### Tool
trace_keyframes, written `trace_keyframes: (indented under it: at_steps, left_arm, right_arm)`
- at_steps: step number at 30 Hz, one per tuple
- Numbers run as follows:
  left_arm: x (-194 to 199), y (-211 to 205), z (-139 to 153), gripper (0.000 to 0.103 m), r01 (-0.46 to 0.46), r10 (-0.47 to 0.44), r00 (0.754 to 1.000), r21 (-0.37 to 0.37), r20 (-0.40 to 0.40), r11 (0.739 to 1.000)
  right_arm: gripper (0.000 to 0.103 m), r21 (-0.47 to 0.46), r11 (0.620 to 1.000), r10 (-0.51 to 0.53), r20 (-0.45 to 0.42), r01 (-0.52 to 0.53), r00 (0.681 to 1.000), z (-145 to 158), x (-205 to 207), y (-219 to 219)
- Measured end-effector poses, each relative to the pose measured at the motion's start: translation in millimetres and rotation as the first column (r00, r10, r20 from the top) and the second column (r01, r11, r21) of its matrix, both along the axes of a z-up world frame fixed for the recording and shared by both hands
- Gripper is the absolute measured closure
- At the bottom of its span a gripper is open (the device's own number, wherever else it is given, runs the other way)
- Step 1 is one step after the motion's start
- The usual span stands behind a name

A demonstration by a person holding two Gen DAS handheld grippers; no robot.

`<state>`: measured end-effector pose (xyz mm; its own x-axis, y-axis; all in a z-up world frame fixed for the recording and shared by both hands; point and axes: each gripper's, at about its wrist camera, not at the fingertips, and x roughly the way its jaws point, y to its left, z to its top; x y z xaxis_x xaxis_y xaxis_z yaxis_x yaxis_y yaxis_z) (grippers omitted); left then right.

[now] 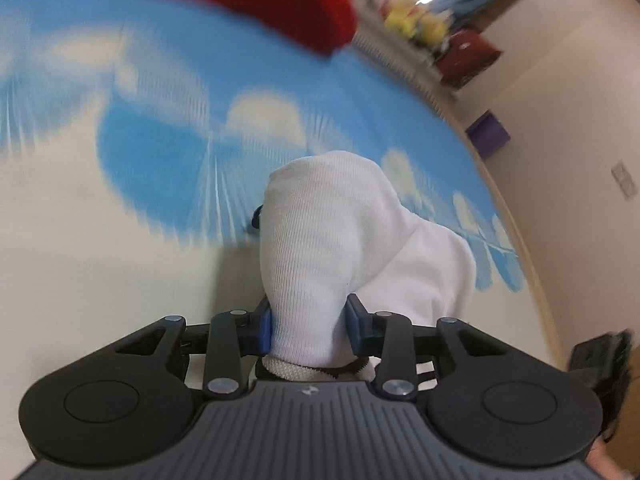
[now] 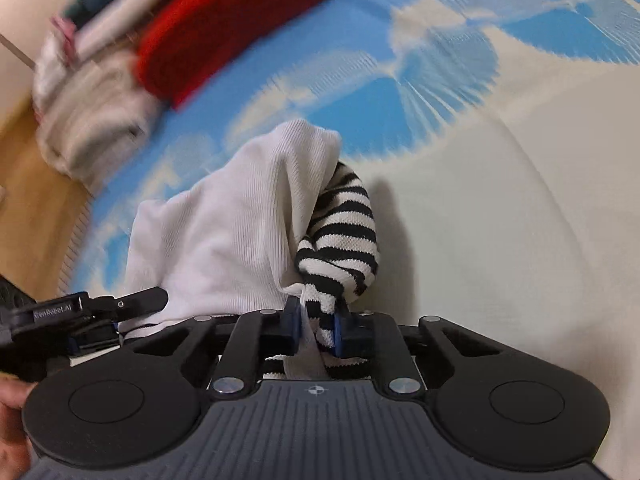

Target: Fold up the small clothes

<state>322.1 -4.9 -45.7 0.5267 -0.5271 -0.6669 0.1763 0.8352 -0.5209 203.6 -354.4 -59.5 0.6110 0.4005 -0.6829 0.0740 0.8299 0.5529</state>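
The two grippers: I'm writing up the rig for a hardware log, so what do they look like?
Both the left gripper and the right gripper share one build: matte black linkage arms with silver rivets, blue pads on the fingers, round black discs at each side, and a grey ribbed body with a small round crosshair mark. White lettering, partly legible, shows on the left one's side. No cables or sleeves are visible.

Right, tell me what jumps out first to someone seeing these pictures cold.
The white garment with a black-and-white striped part hangs bunched in mid-frame, pinched by both the left gripper and the right gripper. Behind it, a red cloth lies at the top of the blue-and-white patterned sheet, beside a blurred pile of pale clothes.
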Motion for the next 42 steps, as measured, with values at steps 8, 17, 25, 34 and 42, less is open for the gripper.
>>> trace_keyframes:
  at_steps: [8,17,25,34,42]
  left_arm:
    - [32.5,53.7,16.5,0.029,-0.218,0.21,0.963,0.027,0.169,0.976]
    - [25.8,41.0,-20.2,0.022,0.003,0.003,0.989,0.037,-0.147,0.999]
    - [21.5,27.5,-78.4,0.025,-0.009,0.002,0.947,-0.021,-0.322,1.0]
    - [12.0,26.2,-42.6,0.038,0.004,0.021,0.984,0.135,-0.177,0.991]
    - [-19.0,15.8,-46.1,0.036,0.109,-0.077,0.991,0.333,-0.108,0.937]
  right_arm:
    - [0.088,0.024,0.999,-0.041,0.212,0.037,0.976,33.5,48.3,46.2]
    - [0.061,-0.155,0.978,-0.135,0.03,0.138,0.99,-3.4,92.3,51.3]
    - [0.038,-0.13,0.991,0.0,-0.071,-0.009,0.998,-12.1,75.1,48.6]
    - [0.091,-0.083,0.996,0.006,-0.025,-0.008,1.0,-7.6,69.8,48.6]
    - [0.086,-0.201,0.977,0.052,-0.068,-0.065,0.996,-17.2,70.4,54.4]
